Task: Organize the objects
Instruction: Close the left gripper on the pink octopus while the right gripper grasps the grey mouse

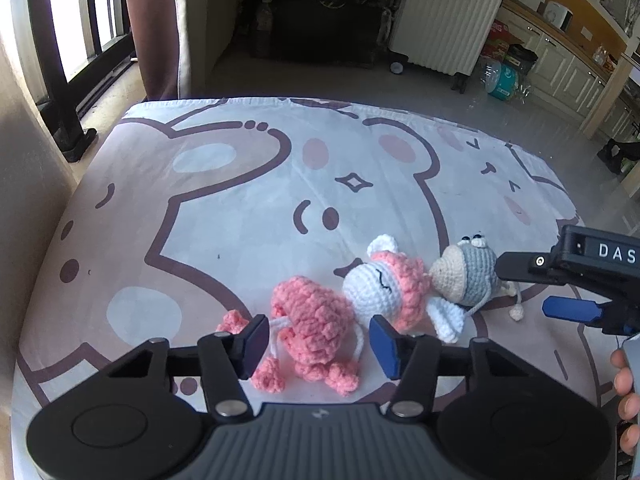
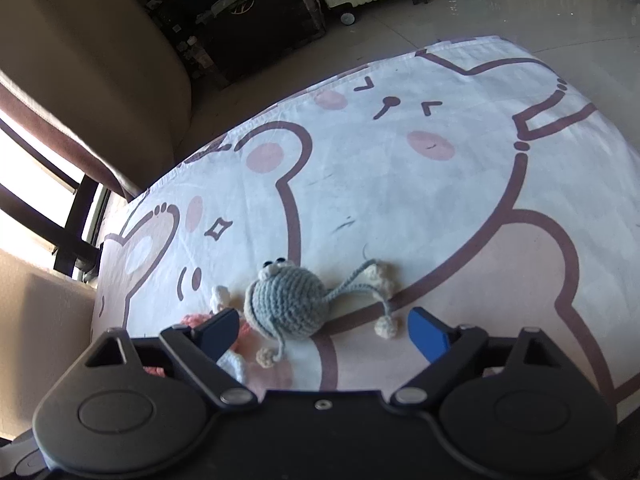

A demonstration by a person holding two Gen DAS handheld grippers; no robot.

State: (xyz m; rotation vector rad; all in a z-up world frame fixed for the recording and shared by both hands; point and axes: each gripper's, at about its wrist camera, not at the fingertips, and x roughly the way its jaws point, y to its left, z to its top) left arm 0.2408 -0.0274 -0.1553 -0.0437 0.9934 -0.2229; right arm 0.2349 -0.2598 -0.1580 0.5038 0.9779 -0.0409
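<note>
Holding both grippers agape and empty, we frame 3 crochet toys: pink sheep [image 1: 312,320] ahead of left gripper [image 1: 318,338], grey mouse [image 2: 286,304] between right gripper [image 2: 322,330] fingers, lettering "DAS" [image 1: 616,254].

You can read only the white letters "DAS" on the black body of your right tongs [image 1: 560,286].

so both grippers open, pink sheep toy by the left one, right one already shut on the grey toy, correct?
Not quite. The right gripper is open, its fingers either side of the grey toy without clamping it, as the right wrist view shows. The left gripper is open, by the pink sheep toy.
</note>
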